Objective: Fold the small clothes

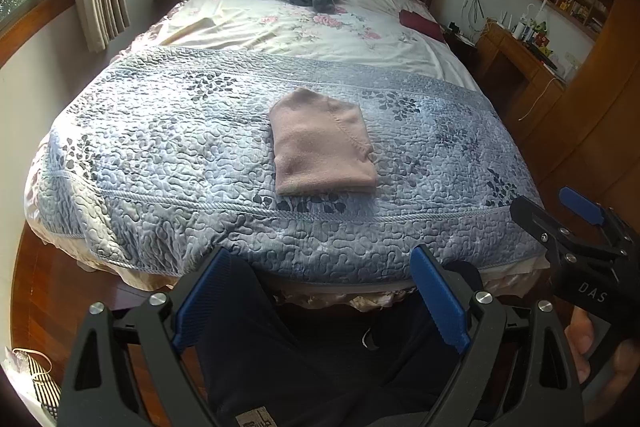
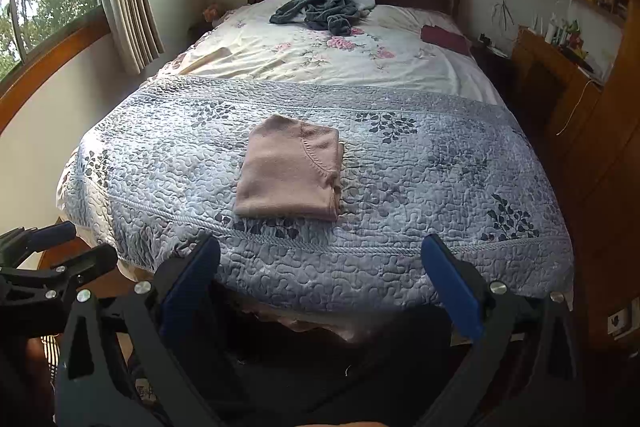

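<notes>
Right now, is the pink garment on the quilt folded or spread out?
Folded: the pink garment lies as a compact layered rectangle on the blue quilt, with stacked edges at its near side.

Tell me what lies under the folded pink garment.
The folded pink garment rests on the blue quilted bedspread, which shows all around it. Whatever sits beneath the bedspread is covered. Neither pair of tongs touches it.
</notes>
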Action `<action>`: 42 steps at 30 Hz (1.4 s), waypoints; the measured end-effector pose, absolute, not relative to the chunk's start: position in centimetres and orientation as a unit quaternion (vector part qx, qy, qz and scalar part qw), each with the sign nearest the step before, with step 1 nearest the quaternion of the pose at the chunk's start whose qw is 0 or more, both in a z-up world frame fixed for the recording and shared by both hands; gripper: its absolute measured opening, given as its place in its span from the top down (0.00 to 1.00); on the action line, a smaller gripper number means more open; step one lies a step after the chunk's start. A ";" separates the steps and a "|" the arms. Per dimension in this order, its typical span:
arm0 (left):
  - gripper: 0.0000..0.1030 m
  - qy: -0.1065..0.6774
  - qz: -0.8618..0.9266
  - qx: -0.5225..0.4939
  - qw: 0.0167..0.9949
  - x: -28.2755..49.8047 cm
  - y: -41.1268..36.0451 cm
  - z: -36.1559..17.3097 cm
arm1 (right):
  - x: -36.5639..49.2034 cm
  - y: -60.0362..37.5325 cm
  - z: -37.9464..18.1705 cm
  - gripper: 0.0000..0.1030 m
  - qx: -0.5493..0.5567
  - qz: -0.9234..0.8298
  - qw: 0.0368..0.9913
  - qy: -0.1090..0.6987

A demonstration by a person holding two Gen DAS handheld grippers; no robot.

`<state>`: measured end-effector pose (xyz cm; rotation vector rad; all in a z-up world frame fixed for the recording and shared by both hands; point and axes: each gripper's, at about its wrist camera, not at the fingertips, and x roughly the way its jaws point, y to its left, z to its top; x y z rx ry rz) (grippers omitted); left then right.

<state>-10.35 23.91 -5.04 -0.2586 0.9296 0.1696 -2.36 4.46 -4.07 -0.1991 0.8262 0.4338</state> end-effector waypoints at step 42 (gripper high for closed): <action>0.11 0.451 0.083 -0.119 0.881 -10.3 23.5 -5.3 | -1.9 4.6 -4.2 0.03 -0.096 0.211 0.889 0.395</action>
